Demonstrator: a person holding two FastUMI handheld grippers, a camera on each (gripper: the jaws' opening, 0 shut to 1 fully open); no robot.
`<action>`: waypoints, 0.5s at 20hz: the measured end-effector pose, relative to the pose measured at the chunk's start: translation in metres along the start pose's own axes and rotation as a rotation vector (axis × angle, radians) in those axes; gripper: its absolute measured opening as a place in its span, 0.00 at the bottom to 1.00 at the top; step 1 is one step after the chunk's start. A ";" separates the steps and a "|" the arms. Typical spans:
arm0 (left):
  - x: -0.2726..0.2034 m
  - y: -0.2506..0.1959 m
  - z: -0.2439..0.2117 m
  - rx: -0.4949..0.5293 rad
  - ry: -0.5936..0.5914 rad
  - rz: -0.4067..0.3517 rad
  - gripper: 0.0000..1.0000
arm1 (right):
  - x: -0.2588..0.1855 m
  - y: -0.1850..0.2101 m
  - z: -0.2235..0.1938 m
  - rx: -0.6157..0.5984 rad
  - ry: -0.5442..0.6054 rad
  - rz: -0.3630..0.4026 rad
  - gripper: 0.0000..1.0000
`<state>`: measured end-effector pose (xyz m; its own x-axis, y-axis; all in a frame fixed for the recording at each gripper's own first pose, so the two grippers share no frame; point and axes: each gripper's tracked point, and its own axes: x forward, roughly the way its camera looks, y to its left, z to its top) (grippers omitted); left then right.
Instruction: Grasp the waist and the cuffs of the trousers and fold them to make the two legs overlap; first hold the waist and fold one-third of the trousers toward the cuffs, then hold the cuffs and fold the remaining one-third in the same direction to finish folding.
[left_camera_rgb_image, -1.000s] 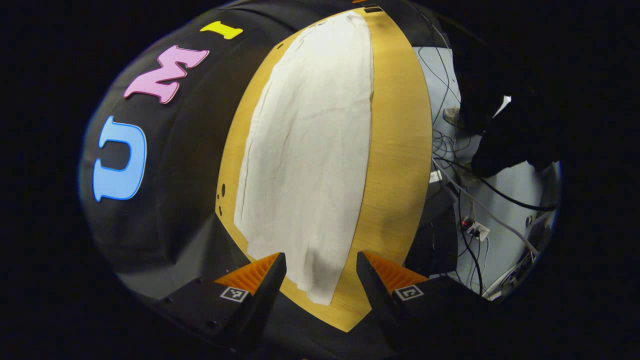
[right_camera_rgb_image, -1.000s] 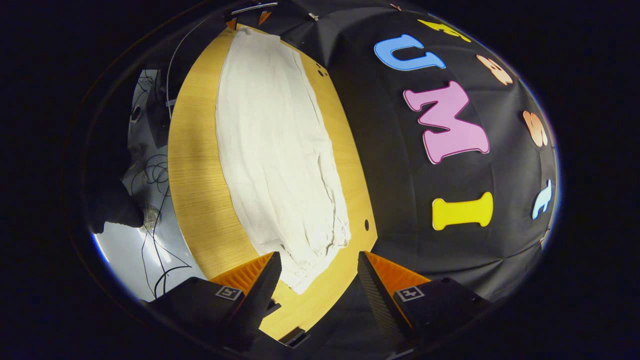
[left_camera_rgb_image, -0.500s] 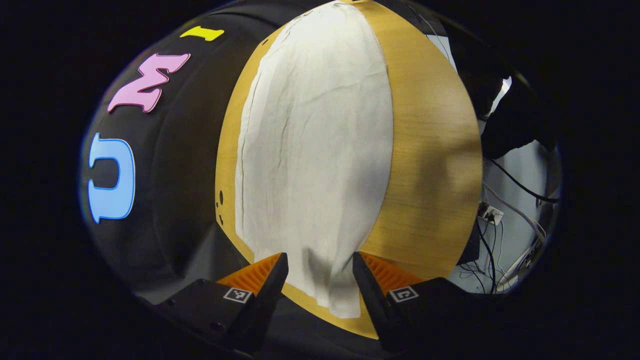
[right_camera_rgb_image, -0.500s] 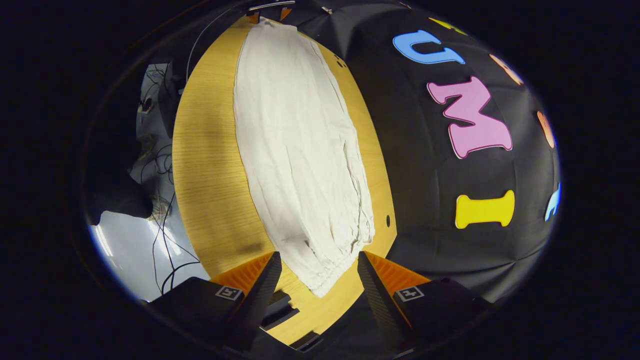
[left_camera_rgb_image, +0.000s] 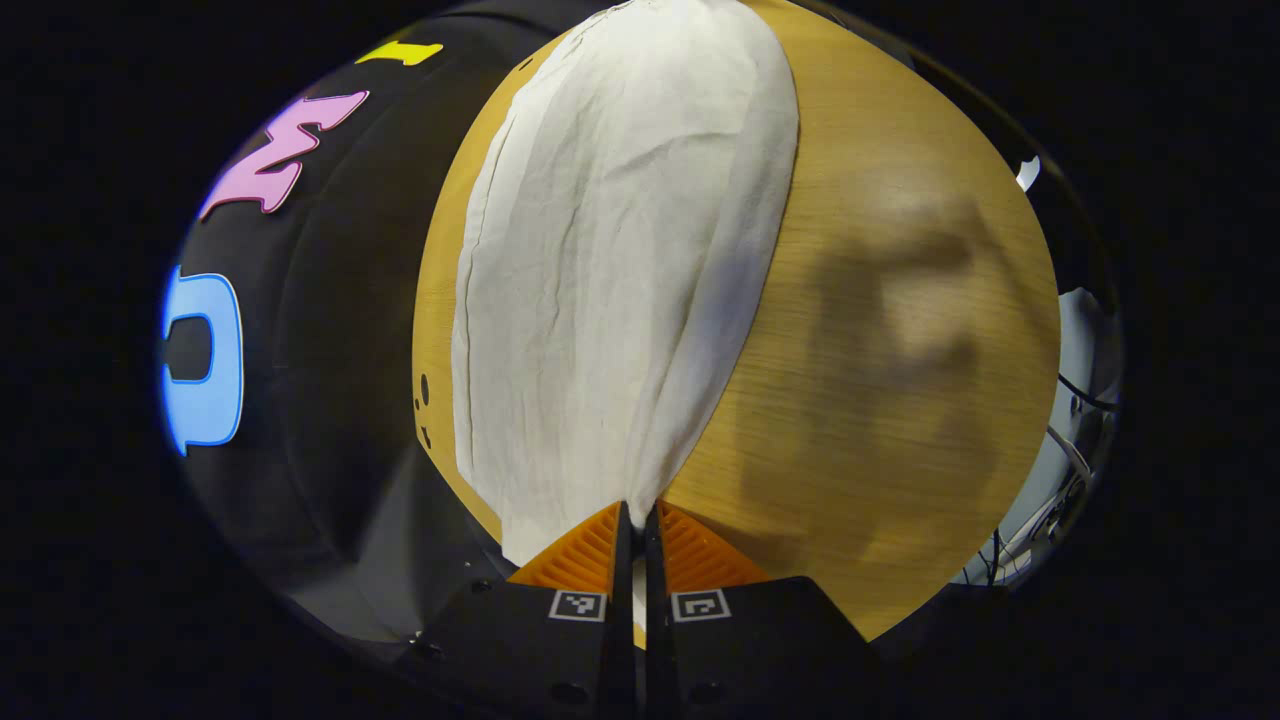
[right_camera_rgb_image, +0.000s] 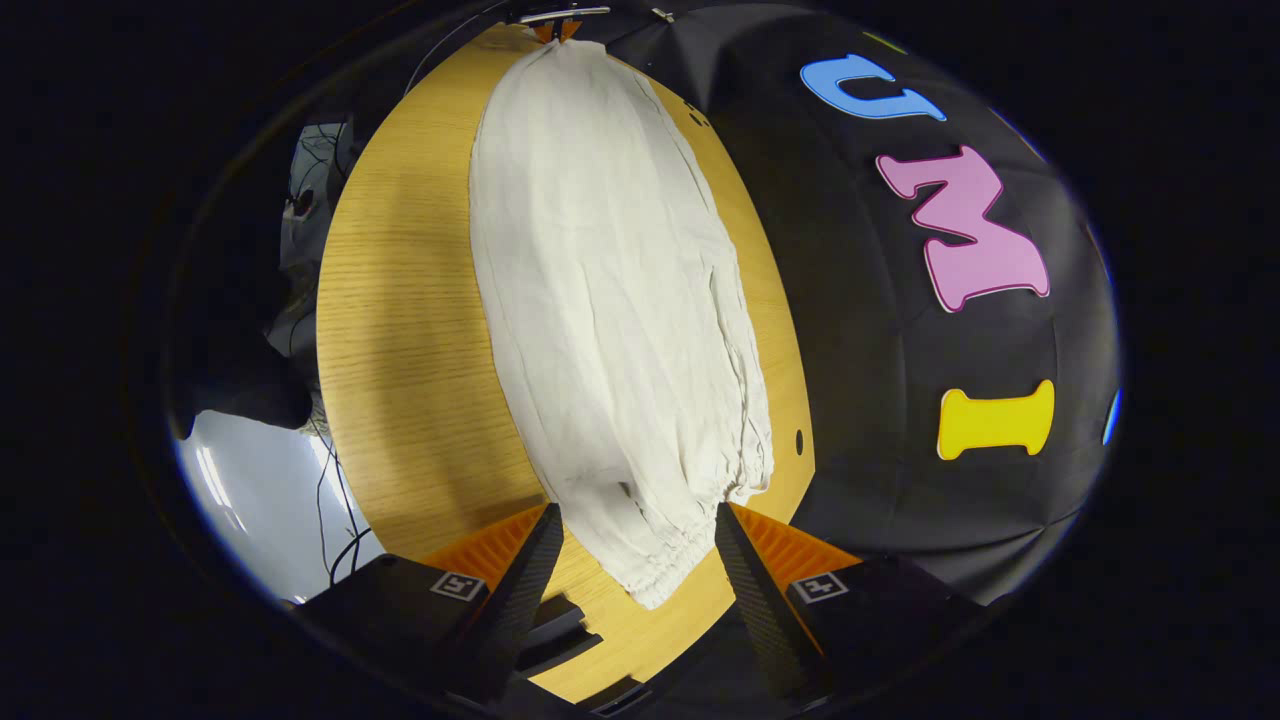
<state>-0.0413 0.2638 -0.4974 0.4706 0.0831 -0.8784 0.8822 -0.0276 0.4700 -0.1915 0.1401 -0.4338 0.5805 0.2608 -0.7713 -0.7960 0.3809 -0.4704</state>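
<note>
Wooden table (left_camera_rgb_image: 880, 330), white trousers (left_camera_rgb_image: 620, 260), left tool (left_camera_rgb_image: 634, 528) pinching cuff, right tool (right_camera_rgb_image: 632, 530) spread.

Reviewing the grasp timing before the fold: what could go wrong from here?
1. The left gripper is shut on a trouser corner while the right gripper is open around the gathered end; lifting now could skew the cloth.
2. The left pinch looks thin and may slip.

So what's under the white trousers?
The trousers lie flat on a wooden table, which shows bare beside them. Whatever is directly beneath the cloth is covered, so I can't tell.
</note>
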 end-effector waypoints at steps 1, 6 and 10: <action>0.000 -0.001 0.001 -0.006 0.002 -0.005 0.09 | 0.004 0.002 -0.002 -0.012 0.000 0.011 0.95; 0.000 0.002 -0.002 0.020 0.031 0.003 0.06 | 0.034 0.000 0.002 -0.096 -0.008 0.011 0.84; 0.000 0.003 -0.001 0.041 0.041 0.029 0.06 | 0.052 0.005 0.002 -0.111 0.023 0.046 0.40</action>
<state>-0.0382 0.2647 -0.4962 0.4957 0.1225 -0.8598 0.8685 -0.0709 0.4906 -0.1649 0.1571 -0.4757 0.5396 0.2549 -0.8024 -0.8368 0.2677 -0.4777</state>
